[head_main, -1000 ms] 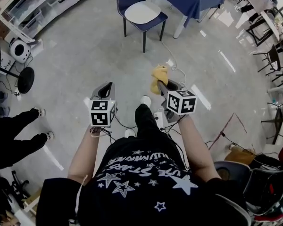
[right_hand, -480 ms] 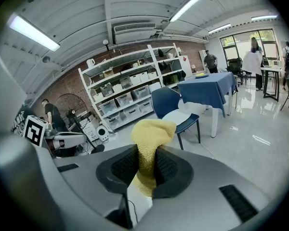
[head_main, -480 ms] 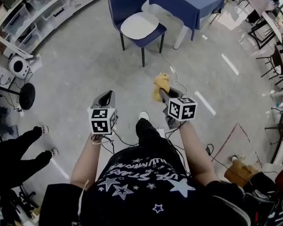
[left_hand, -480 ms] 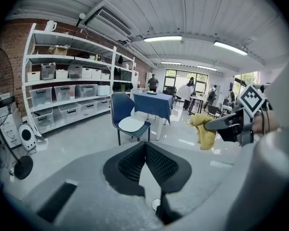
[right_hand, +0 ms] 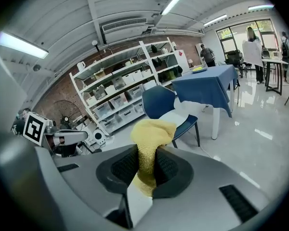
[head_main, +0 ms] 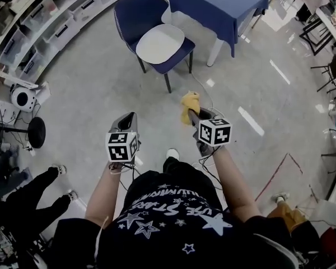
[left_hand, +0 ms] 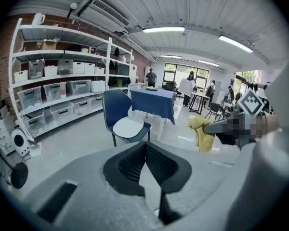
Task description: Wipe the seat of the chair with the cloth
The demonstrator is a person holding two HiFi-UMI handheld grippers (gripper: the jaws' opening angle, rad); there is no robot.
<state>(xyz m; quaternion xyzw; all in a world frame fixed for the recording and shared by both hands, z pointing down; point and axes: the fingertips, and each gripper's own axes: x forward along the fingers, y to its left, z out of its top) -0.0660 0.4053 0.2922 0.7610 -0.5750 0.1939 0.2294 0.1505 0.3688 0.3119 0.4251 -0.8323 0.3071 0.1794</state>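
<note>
The yellow cloth [right_hand: 147,146] is pinched between the jaws of the right gripper [head_main: 191,114], with its bunched top standing above them and a short tail hanging below. The jaws of the left gripper [left_hand: 145,148] are pressed together with nothing held between them. The dark blue chair [head_main: 133,13], with its white seat [head_main: 160,41], is seen farther off on the grey floor [head_main: 89,83], well apart from both grippers, just left of a table draped in a blue tablecloth [head_main: 215,1]; shelving with storage bins [head_main: 56,21] is set along the far left wall.
</note>
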